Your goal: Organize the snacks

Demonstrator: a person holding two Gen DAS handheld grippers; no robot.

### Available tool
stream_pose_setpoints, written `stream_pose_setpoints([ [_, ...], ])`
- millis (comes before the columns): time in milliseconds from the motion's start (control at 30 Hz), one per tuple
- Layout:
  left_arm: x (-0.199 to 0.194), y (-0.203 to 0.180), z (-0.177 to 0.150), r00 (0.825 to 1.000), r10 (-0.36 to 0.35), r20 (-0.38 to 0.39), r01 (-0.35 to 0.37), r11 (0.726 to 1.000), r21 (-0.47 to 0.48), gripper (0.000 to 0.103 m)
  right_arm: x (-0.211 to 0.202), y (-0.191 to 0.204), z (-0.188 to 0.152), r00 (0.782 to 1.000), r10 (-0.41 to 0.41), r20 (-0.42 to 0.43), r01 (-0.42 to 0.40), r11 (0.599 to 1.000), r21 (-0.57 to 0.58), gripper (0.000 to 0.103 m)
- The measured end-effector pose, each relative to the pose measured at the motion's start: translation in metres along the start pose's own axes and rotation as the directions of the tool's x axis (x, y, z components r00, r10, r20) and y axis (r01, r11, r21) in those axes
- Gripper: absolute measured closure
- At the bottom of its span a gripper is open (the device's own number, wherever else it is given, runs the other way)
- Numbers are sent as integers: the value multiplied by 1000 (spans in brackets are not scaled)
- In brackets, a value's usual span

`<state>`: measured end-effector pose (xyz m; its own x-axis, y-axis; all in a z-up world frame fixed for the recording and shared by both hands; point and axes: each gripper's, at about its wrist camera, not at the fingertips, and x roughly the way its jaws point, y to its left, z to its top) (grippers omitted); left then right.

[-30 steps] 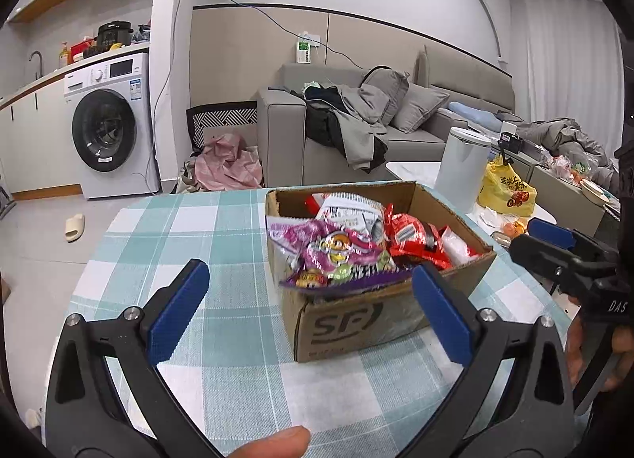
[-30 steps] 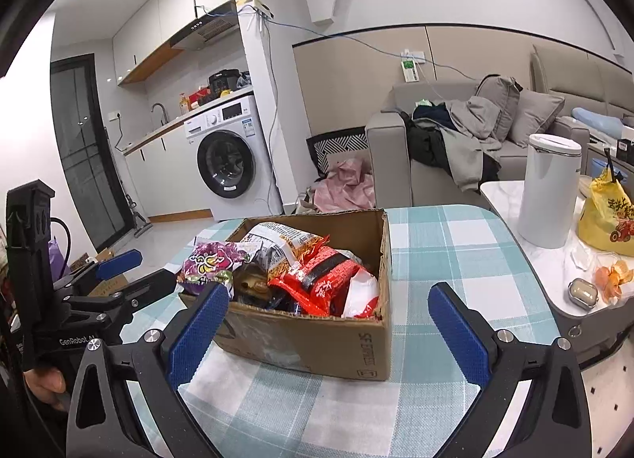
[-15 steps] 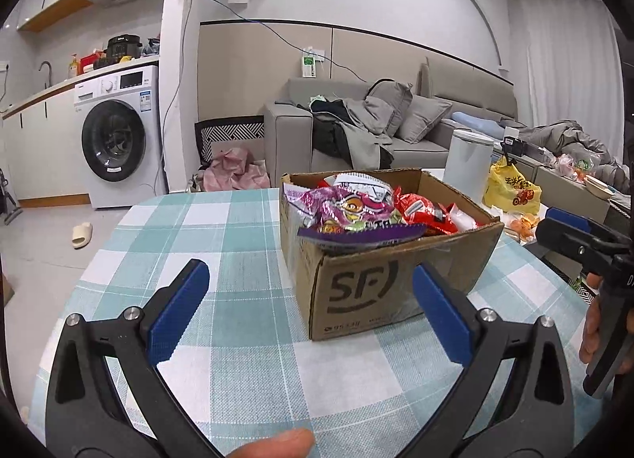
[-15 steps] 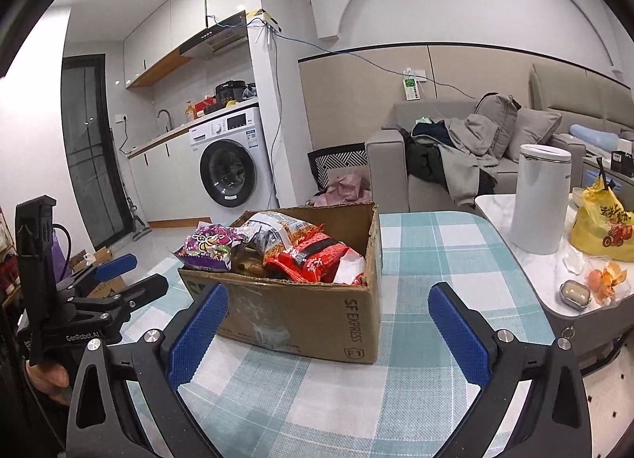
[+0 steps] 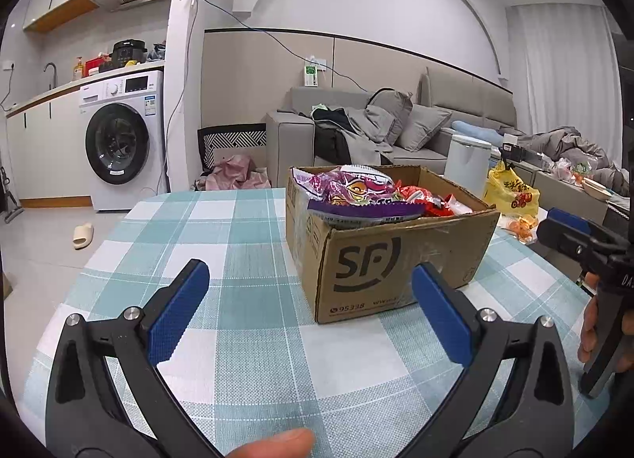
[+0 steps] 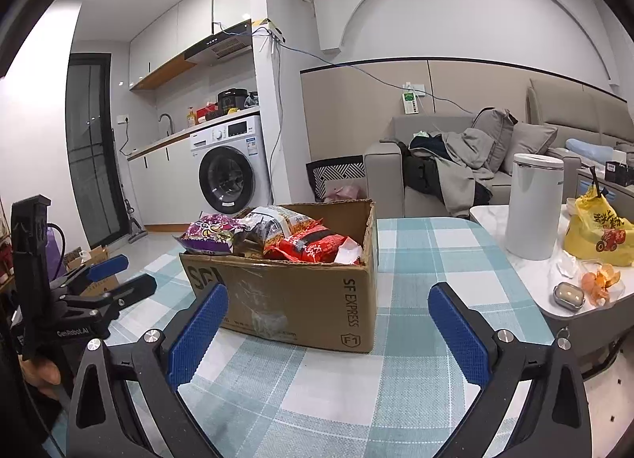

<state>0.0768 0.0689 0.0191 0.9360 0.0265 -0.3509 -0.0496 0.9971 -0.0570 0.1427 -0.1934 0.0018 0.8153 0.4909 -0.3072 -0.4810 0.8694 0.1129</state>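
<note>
A brown cardboard box stands on the teal-and-white checked table. It holds several snack bags: a purple one on top, red ones beside it. My left gripper is open and empty, low over the table in front of the box. My right gripper is open and empty, close in front of the box's other side. Each gripper shows at the edge of the other's view.
A low white side table to the right holds a white canister, a yellow bag, orange peel and a small tin. A grey sofa and a washing machine stand behind.
Both grippers have dropped lower toward the table, so the box now looks taller and I see it more from the side. Both stay open and empty.
</note>
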Motion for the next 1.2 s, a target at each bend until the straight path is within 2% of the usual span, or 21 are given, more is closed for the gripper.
stream_pose_setpoints([
  [467, -1, 4, -1, 1000, 9, 5, -9, 1000, -7, 1, -5, -2, -6, 1000, 6, 30, -6, 1000, -1, 0],
  [1200, 0, 2, -1, 1000, 6, 5, -6, 1000, -6, 1, -4, 3, -7, 999, 7, 32, -6, 1000, -31, 0],
])
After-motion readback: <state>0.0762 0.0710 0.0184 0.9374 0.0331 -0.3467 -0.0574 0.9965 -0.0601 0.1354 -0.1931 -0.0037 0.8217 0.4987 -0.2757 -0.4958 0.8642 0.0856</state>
